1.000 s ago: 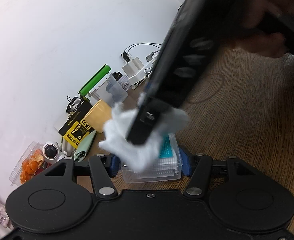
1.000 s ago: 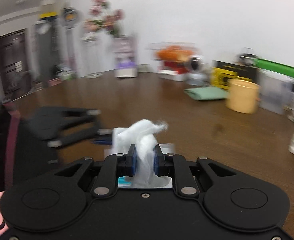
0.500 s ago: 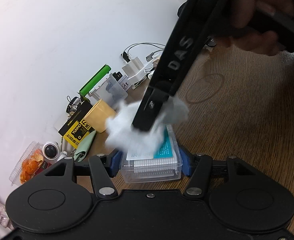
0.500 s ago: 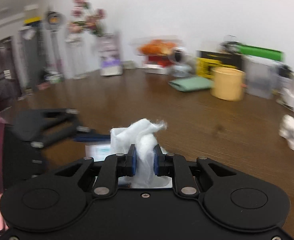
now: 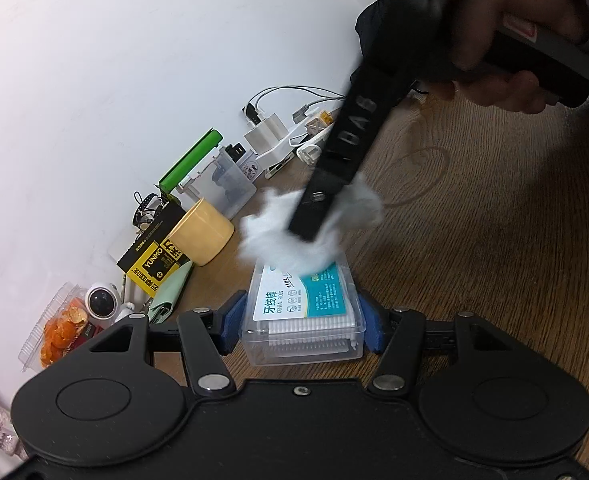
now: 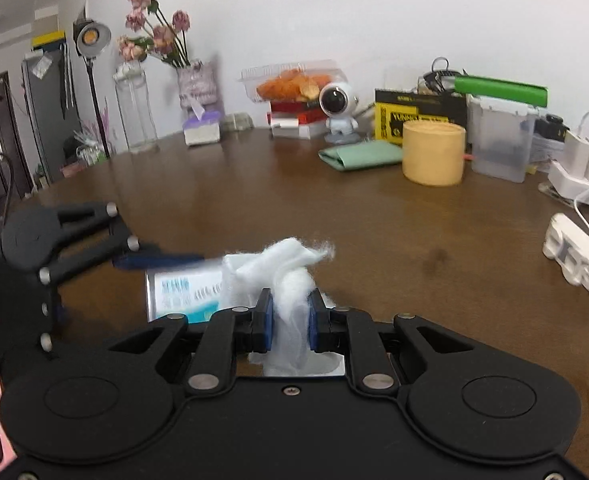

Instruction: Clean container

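A clear plastic dental floss box [image 5: 304, 312] with a white and teal label rests on the wooden table. My left gripper [image 5: 301, 322] is shut on its two sides. My right gripper [image 6: 288, 320] is shut on a wad of white tissue [image 6: 282, 276]. In the left wrist view the right gripper [image 5: 314, 216] comes down from above and presses the tissue [image 5: 294, 240] on the far end of the box lid. The box also shows in the right wrist view [image 6: 182, 292], partly hidden by the tissue.
Along the wall stand a yellow cup [image 5: 202, 238], a black and yellow box [image 5: 154, 258], a clear tub with a green lid [image 5: 222, 184], chargers and cables [image 5: 278, 136], a toy robot [image 6: 336, 112], a food tray [image 6: 290, 80] and a vase of flowers [image 6: 196, 80].
The right gripper and tissue have slid across the lid from the near end to the far end, uncovering the label. The left gripper and box have stayed put.
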Demonstrator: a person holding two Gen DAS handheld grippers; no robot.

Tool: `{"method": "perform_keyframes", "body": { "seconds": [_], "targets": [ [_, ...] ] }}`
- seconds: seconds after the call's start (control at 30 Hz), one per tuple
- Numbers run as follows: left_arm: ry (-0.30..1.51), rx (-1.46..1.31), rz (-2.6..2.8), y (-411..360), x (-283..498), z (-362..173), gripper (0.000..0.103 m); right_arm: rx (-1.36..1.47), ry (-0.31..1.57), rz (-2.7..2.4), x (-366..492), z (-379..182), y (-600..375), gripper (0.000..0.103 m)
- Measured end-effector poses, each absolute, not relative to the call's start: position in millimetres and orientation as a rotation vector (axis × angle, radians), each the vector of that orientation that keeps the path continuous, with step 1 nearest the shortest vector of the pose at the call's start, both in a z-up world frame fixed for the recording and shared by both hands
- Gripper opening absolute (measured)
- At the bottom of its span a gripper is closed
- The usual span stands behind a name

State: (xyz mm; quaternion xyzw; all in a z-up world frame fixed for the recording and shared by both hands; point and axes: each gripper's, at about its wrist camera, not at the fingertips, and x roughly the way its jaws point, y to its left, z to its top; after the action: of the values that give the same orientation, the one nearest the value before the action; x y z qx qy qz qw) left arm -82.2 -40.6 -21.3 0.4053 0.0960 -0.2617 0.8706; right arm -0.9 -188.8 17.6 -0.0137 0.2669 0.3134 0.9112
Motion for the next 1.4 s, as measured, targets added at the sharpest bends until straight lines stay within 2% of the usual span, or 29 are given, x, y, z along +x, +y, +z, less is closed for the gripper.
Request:
{"method": "perform_keyframes", "body": {
  "seconds": [0.27, 0.47, 0.73, 1.0, 1.17, 1.4],
  "targets": [
    [0.201, 0.848, -0.546, -41.2, -82.8, -21.5, 0.057, -0.093, 0.557, 0.795, -32.5, 19.4, -172.5, 0.017],
    [0.202, 0.847, -0.547, -41.2, -82.5, -21.3, 0.057, -0.069, 0.578, 0.607, -13.8, 13.4, -194.8, 0.017],
    [0.203, 0.846, -0.548, -41.1, -82.2, -21.5, 0.057, -0.086, 0.544, 0.810, -26.8, 20.3, -171.2, 0.017],
    [0.202, 0.847, -0.547, -41.1, -81.6, -21.5, 0.057, -0.080, 0.591, 0.650, -15.4, 9.9, -197.7, 0.017],
    [0.202, 0.848, -0.547, -41.1, -81.1, -21.0, 0.057, -0.064, 0.541, 0.668, -5.8, 18.5, -189.8, 0.017],
    [0.201, 0.849, -0.547, -41.2, -80.8, -21.3, 0.057, -0.110, 0.523, 0.816, -37.2, 18.5, -168.2, 0.017]
  ]
}}
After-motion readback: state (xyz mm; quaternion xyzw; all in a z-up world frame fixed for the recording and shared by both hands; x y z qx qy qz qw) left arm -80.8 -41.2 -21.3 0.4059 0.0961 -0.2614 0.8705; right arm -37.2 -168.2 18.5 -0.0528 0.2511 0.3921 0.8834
